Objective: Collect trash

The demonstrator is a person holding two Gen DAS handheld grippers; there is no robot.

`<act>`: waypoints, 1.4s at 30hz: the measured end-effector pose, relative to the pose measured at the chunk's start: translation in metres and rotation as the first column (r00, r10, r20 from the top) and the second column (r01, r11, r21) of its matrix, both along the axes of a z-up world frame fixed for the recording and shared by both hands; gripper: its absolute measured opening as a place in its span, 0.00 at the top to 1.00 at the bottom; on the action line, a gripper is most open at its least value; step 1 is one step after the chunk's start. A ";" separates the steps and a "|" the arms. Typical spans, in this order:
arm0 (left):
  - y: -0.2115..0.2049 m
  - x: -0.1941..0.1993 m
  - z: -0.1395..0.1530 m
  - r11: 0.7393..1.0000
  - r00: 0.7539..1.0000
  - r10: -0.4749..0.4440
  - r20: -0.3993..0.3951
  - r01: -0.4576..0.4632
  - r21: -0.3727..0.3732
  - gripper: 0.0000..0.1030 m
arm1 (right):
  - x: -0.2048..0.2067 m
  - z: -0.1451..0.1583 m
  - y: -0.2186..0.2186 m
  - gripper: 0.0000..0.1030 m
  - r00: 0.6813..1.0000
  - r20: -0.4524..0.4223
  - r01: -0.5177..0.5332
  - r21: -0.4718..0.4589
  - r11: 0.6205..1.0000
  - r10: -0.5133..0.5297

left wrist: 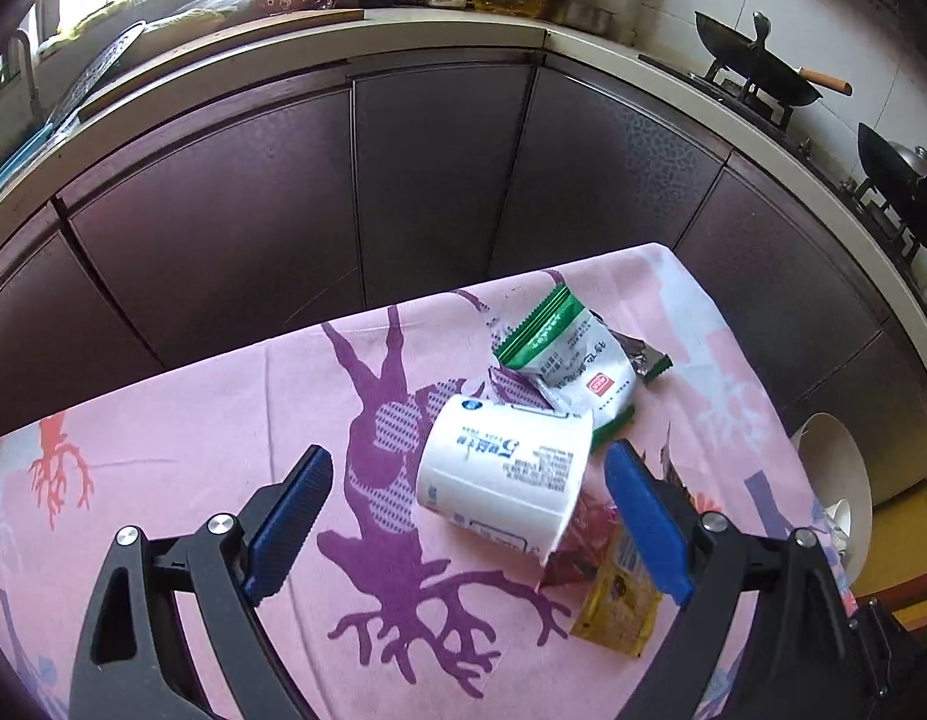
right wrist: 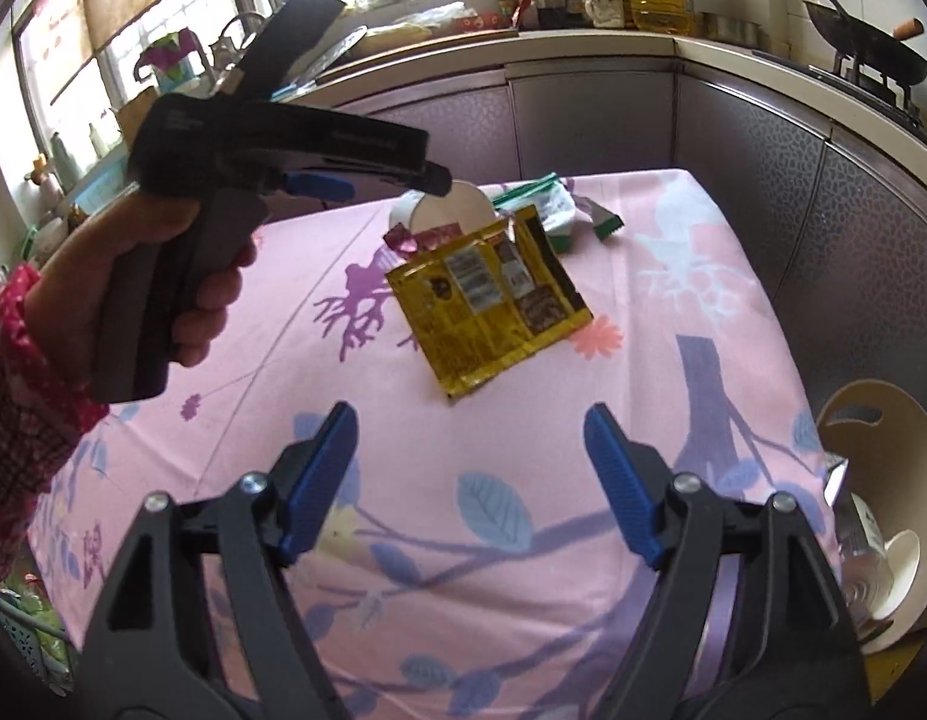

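Lying tipped at lower centre of the left wrist view, the white printed plastic cup [left wrist: 504, 468] looks light and crushable, best pinched across its wall, between the left gripper [left wrist: 466, 525]'s wide, empty jaws.

Both grippers are black plastic: the left gripper [left wrist: 469, 522] and right gripper [right wrist: 469, 480] have angular triangular-cutout arms, silver round screws at the pivots and ribbed blue finger pads [right wrist: 319, 480]. The person's sleeve [right wrist: 19, 372] is red-and-pink patterned fabric.
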State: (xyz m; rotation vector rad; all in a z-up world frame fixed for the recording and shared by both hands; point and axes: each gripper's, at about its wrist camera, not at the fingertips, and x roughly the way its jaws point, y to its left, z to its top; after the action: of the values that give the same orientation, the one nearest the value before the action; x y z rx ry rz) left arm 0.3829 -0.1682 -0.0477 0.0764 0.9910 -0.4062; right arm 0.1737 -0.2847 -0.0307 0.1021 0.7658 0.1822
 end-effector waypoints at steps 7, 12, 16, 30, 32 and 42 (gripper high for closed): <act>0.023 0.002 -0.013 1.000 1.000 0.024 -0.006 -0.024 0.009 0.14 | 0.057 -0.017 0.029 0.27 0.999 -0.039 -0.024 -0.117 0.993 0.019; 0.057 -0.008 -0.017 0.995 0.997 0.069 -0.028 -0.070 -0.064 0.14 | 0.058 -0.018 0.000 0.38 0.996 -0.034 0.079 -0.092 0.993 -0.082; 0.071 -0.008 -0.013 0.989 0.994 0.108 -0.013 -0.109 -0.099 0.14 | 0.050 -0.015 -0.015 0.39 0.992 -0.018 0.124 -0.063 0.990 -0.126; 0.075 0.002 -0.037 0.989 0.989 0.141 -0.040 -0.143 -0.034 0.60 | 0.128 -0.019 -0.060 0.40 0.983 -0.154 -0.056 0.242 0.969 0.095; 0.077 -0.001 -0.040 0.990 0.990 0.139 -0.040 -0.140 -0.034 0.72 | 0.129 -0.024 -0.055 0.58 0.975 -0.171 -0.091 0.278 0.956 0.143; 0.115 -0.068 -0.037 0.983 0.991 0.137 -0.009 -0.137 -0.119 0.93 | 0.043 -0.028 -0.040 0.99 0.971 -0.145 -0.135 0.312 0.941 0.188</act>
State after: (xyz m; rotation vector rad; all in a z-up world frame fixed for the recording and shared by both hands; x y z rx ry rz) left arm 0.3150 -0.0537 -0.0847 -0.0991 0.9646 -0.3382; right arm 0.2171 -0.3248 -0.0589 0.3478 0.9168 0.4519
